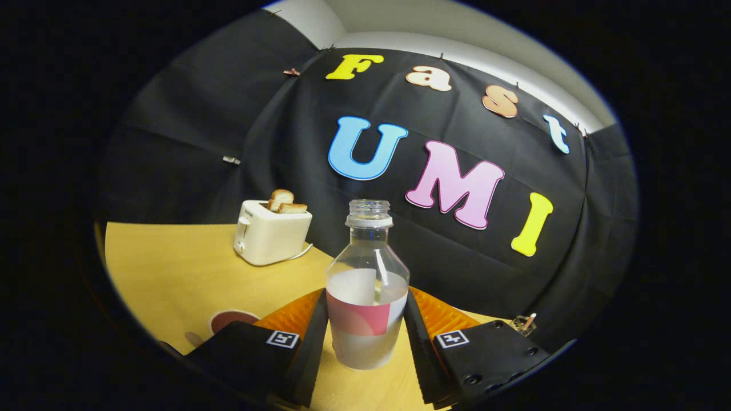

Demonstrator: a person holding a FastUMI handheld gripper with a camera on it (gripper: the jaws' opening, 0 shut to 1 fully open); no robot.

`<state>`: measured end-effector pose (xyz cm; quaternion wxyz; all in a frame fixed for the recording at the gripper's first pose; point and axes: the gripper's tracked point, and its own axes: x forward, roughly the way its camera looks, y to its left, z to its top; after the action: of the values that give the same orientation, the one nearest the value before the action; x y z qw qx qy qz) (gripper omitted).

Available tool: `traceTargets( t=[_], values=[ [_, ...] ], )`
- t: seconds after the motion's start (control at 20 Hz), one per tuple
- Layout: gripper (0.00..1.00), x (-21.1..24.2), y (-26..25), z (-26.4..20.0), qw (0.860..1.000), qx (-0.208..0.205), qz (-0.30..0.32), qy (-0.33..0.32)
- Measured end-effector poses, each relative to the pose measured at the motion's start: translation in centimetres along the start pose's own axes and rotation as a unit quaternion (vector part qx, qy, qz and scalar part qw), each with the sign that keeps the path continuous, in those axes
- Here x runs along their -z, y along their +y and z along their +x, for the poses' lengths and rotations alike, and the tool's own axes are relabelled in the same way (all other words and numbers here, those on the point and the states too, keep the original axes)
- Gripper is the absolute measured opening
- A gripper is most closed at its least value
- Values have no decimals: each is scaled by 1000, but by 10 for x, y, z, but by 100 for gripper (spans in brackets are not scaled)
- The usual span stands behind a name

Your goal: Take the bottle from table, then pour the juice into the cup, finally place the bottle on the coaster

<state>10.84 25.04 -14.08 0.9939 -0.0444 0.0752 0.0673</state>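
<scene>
An uncapped clear plastic bottle [368, 285] with a pink-and-white label stands upright on the yellow worktop [171, 274], directly between the gripper [365, 337], whose fingers flank its lower body; firm contact cannot be told.

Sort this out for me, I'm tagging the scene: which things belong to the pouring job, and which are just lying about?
Job: clear plastic bottle, uncapped, standing between the fingers of the tool, which press its sides; round dark red cup or coaster, too hidden to tell which.

Lying about: white toaster holding toast slices; yellow wooden table.
</scene>
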Motion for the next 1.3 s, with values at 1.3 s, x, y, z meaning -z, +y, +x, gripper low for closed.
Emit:
traceTargets(
  t=[1.3],
  values=[
    [76,110,-22,90,993,41,103,27]
  ],
)
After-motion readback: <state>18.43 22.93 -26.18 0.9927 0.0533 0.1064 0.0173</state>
